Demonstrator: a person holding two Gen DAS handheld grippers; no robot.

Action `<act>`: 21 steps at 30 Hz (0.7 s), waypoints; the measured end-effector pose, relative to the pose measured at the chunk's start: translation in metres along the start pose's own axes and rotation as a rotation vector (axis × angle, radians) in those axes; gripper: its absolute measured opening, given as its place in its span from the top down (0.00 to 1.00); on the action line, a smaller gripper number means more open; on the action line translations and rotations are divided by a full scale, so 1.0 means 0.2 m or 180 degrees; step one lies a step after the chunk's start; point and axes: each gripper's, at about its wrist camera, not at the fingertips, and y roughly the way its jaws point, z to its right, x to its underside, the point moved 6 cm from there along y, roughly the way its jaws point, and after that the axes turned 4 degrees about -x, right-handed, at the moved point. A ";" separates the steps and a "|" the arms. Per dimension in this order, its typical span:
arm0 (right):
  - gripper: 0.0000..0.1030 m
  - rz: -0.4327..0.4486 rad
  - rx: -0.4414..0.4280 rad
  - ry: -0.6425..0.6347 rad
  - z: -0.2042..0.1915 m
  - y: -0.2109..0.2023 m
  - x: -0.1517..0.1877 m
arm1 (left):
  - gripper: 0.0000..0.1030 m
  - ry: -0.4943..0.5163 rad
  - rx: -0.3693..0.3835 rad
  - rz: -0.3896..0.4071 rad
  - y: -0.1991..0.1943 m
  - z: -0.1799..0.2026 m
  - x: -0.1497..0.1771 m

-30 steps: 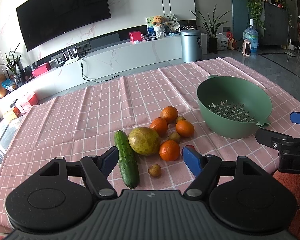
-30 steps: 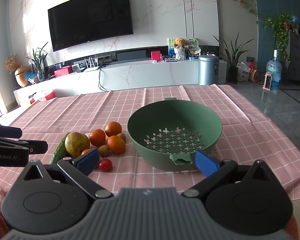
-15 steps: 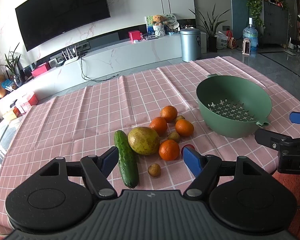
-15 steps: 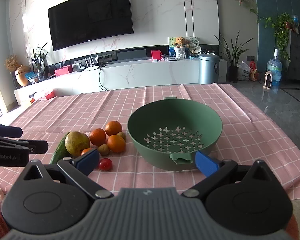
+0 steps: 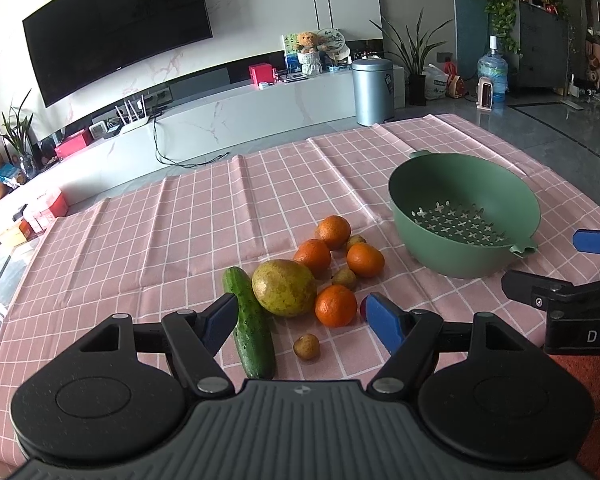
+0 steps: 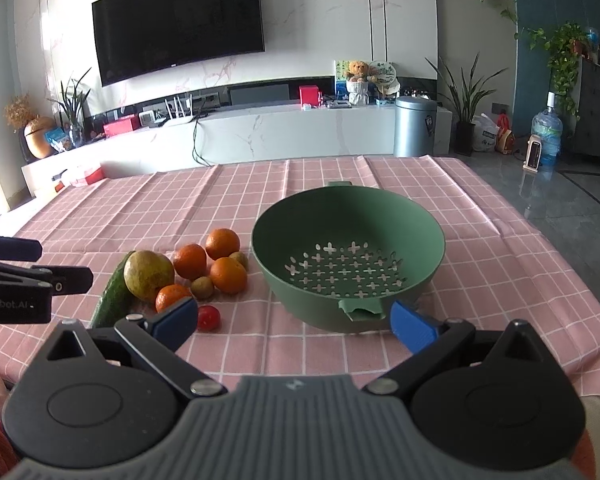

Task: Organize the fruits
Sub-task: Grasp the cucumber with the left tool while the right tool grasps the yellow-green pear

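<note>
Far ahead of the claw, a wide black television (image 6: 179, 20) hangs on the marble wall. Below it runs a long white cabinet (image 6: 260, 136) carrying a teddy bear (image 6: 358, 70) and a red box (image 6: 310, 93). A grey bin (image 6: 415, 126) stands ahead to the right, a water bottle (image 6: 546, 134) farther right.

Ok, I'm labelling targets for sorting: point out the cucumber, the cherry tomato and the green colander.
cucumber (image 5: 252, 326), left wrist view, mid-length of its skin.
cherry tomato (image 6: 209, 317), right wrist view, its centre.
green colander (image 6: 300, 220), right wrist view, inner wall.
</note>
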 end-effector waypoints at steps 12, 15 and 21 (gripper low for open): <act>0.12 -0.0143 -0.0440 -0.0144 -0.23 0.21 -0.09 | 0.25 -0.0353 0.0168 -0.0338 0.20 -0.22 0.01; 0.19 -0.0191 -0.0544 -0.0237 -0.29 0.30 -0.11 | 0.31 -0.0357 0.0247 -0.0445 0.28 -0.25 0.02; 0.29 -0.0278 -0.0771 -0.0285 -0.37 0.47 -0.13 | 0.41 -0.0536 0.0371 -0.0742 0.48 -0.32 0.06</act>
